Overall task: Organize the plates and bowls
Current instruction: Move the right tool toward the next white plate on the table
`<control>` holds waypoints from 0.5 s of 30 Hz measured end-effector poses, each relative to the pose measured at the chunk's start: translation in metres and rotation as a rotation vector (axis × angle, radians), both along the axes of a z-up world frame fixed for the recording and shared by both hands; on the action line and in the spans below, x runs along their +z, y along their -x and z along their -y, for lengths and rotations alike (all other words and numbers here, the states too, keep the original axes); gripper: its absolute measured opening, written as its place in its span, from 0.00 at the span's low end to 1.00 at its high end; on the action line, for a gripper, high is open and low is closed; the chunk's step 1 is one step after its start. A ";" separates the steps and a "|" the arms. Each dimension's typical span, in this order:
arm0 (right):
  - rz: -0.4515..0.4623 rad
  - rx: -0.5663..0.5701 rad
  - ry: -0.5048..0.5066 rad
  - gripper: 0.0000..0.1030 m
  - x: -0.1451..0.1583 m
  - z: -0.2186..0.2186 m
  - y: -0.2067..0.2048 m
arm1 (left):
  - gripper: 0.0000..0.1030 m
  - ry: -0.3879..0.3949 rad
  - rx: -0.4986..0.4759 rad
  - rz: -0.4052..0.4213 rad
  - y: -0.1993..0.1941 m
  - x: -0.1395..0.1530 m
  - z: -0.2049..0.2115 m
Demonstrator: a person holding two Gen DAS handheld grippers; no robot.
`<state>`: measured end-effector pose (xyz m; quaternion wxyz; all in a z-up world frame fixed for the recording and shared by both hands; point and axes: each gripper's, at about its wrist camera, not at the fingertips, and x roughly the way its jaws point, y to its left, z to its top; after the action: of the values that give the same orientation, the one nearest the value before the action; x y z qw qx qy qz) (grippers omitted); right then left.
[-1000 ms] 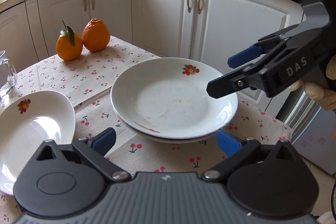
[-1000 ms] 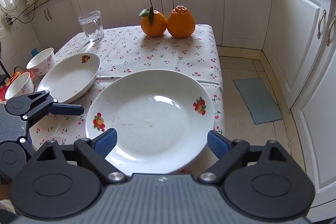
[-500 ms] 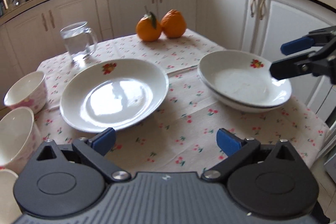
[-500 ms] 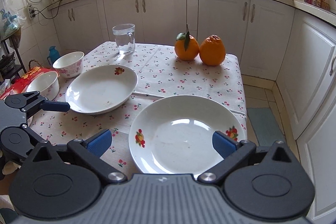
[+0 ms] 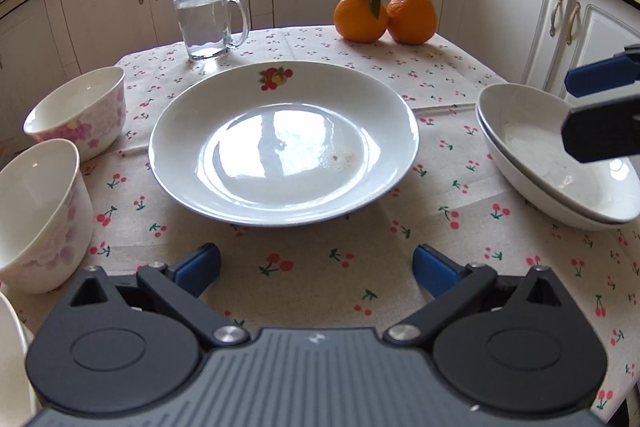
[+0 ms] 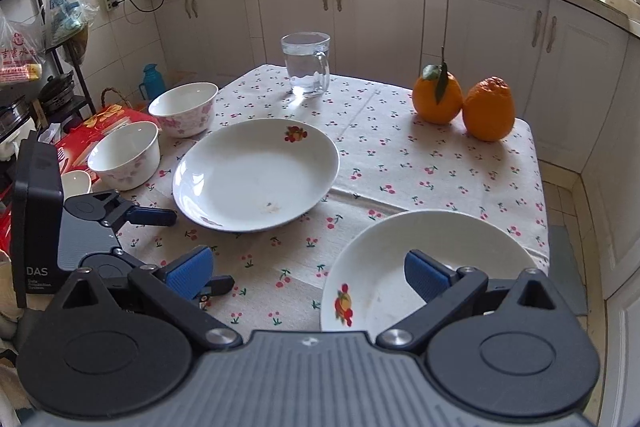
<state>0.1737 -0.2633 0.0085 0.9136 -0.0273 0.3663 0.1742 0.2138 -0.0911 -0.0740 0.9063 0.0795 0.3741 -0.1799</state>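
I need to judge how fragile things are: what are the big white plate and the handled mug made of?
The big white plate with fruit decal looks like glazed ceramic: glossy window reflections. The clear handled mug looks like glass: see-through, showing water inside.

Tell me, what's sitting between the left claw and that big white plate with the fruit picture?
Nothing: only bare cherry-print tablecloth separates the left claw from the white fruit-motif plate, as the left wrist view shows.

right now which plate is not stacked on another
The lone plate in front of the left gripper; the right-hand plates sit nested as a pair.
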 end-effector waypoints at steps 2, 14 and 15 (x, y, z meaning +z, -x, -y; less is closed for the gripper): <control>-0.002 0.038 -0.005 1.00 0.002 -0.005 -0.016 | 1.00 0.004 0.008 -0.003 -0.004 0.000 -0.001; -0.083 0.247 0.039 1.00 -0.009 -0.033 -0.114 | 1.00 0.013 0.042 0.018 -0.012 -0.001 0.000; -0.094 0.265 0.043 1.00 -0.013 -0.036 -0.122 | 1.00 0.016 0.043 0.025 -0.013 -0.001 0.000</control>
<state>0.2961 -0.2269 -0.0045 0.8635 -0.0868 0.4057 0.2867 0.2263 -0.0908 -0.0748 0.9151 0.0663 0.3630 -0.1625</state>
